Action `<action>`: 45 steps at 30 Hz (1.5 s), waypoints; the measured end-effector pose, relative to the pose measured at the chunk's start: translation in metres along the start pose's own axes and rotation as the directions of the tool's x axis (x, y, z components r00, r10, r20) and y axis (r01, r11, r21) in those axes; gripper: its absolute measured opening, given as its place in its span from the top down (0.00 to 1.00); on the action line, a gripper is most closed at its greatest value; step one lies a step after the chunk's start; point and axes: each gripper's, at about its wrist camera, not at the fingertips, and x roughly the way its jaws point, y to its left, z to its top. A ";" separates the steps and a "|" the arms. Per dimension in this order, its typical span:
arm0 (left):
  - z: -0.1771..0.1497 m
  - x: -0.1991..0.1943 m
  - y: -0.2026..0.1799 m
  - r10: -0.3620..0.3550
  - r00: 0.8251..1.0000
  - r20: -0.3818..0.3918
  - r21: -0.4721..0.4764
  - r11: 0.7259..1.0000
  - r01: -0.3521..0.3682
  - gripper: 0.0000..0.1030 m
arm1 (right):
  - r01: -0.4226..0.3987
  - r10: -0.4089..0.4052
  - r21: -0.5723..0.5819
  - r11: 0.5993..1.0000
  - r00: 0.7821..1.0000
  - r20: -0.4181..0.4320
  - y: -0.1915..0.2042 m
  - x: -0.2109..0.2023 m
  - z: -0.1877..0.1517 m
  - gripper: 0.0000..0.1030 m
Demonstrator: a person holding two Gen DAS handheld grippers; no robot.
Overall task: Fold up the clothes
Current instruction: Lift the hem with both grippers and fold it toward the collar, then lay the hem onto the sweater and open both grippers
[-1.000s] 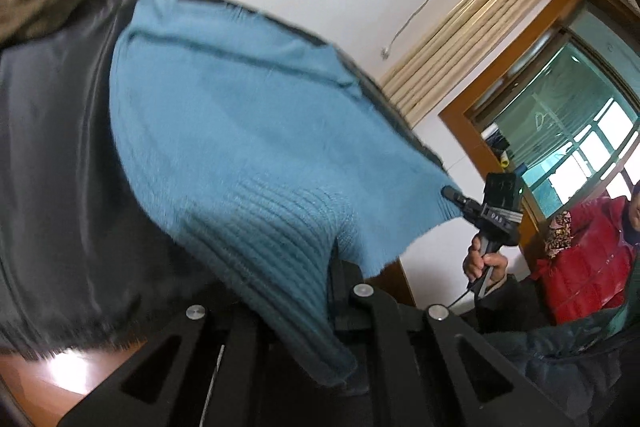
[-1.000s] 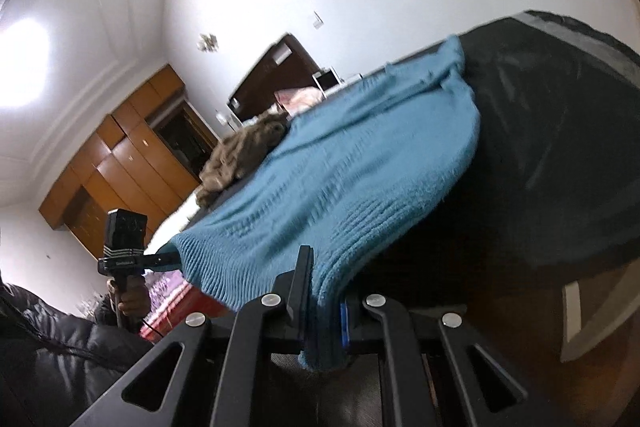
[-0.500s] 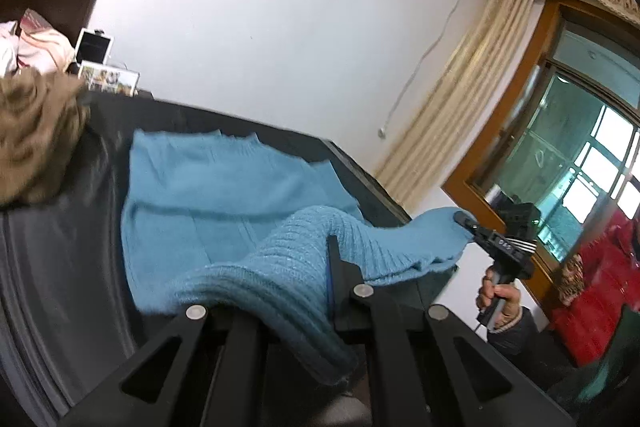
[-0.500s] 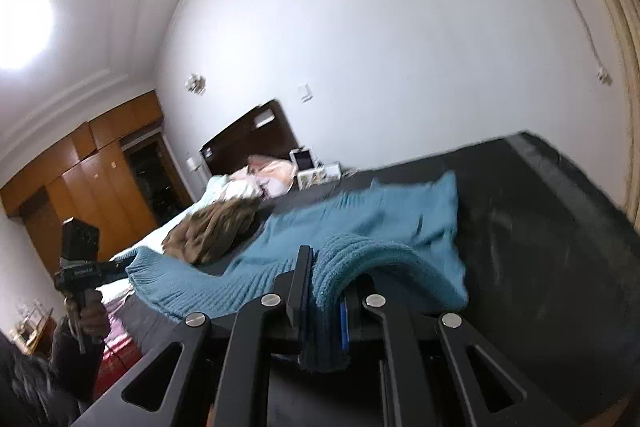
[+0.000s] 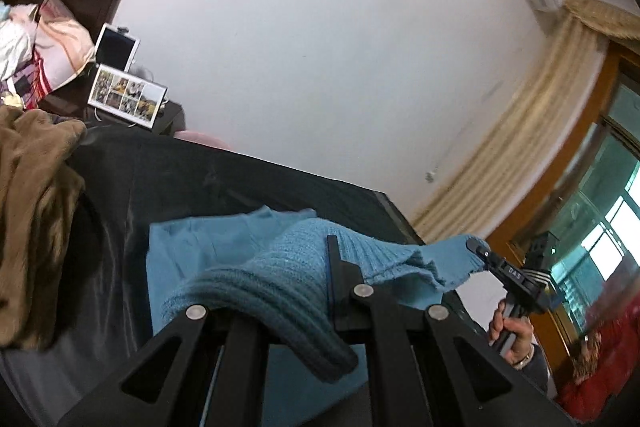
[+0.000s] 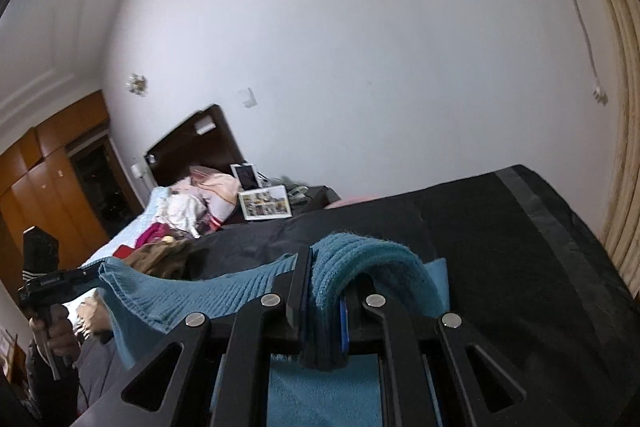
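A blue knit sweater (image 5: 224, 247) lies on a black-covered table (image 5: 168, 179). My left gripper (image 5: 320, 279) is shut on its ribbed hem, which drapes over the fingers. My right gripper (image 6: 324, 291) is shut on the other hem corner of the sweater (image 6: 368, 259). The hem stretches between both grippers, held above the rest of the sweater. The right gripper shows in the left wrist view (image 5: 480, 253), the left gripper in the right wrist view (image 6: 94, 273).
A brown garment (image 5: 32, 211) is heaped on the table's left side. A picture frame (image 5: 126, 101) and a bed with bedding (image 6: 188, 207) stand behind. Curtains (image 5: 520, 147) and a window are at right. The black table cover (image 6: 520, 227) extends right.
Both grippers have carried the hem up and forward over the sweater, doubling it over. Much less of the sweater's flat body shows now.
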 end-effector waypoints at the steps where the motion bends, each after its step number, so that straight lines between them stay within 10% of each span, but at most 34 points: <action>1: 0.005 0.014 0.007 0.011 1.000 -0.015 -0.012 1.000 -0.011 0.93 | 0.011 -0.011 0.008 1.000 1.000 -0.015 -0.004 0.016 0.004 0.88; 16: -0.001 0.153 0.095 0.178 0.958 -0.227 -0.160 0.963 -0.217 0.89 | 0.146 -0.082 0.203 0.968 0.952 -0.295 -0.081 0.174 -0.015 0.85; 20: -0.005 0.160 0.101 0.183 0.953 -0.240 -0.185 0.955 -0.230 0.85 | 0.151 -0.067 0.259 0.954 0.949 -0.307 -0.089 0.174 -0.016 0.66; 23: -0.004 0.158 0.106 0.144 0.962 -0.233 -0.233 0.952 -0.199 0.81 | 0.155 -0.086 0.223 0.962 0.953 -0.290 -0.081 0.164 -0.016 0.27; 26: -0.003 0.150 0.107 0.117 0.972 -0.205 -0.266 0.949 -0.171 0.73 | 0.149 -0.096 0.177 0.973 0.955 -0.280 -0.067 0.152 -0.023 0.25; 30: -0.001 0.129 0.108 0.111 0.986 -0.123 -0.309 0.940 -0.144 0.23 | 0.142 -0.108 0.115 0.983 0.958 -0.266 -0.049 0.136 -0.033 0.25; 33: 0.002 0.112 0.106 0.122 0.990 -0.068 -0.326 0.935 -0.137 0.22 | 0.137 -0.116 0.068 0.988 0.960 -0.255 -0.035 0.124 -0.041 0.25; 45: -0.078 0.166 0.019 0.338 0.917 -0.212 0.055 0.941 -0.334 0.22 | 0.241 -0.274 -0.135 0.961 0.896 -0.349 0.005 0.126 -0.095 0.16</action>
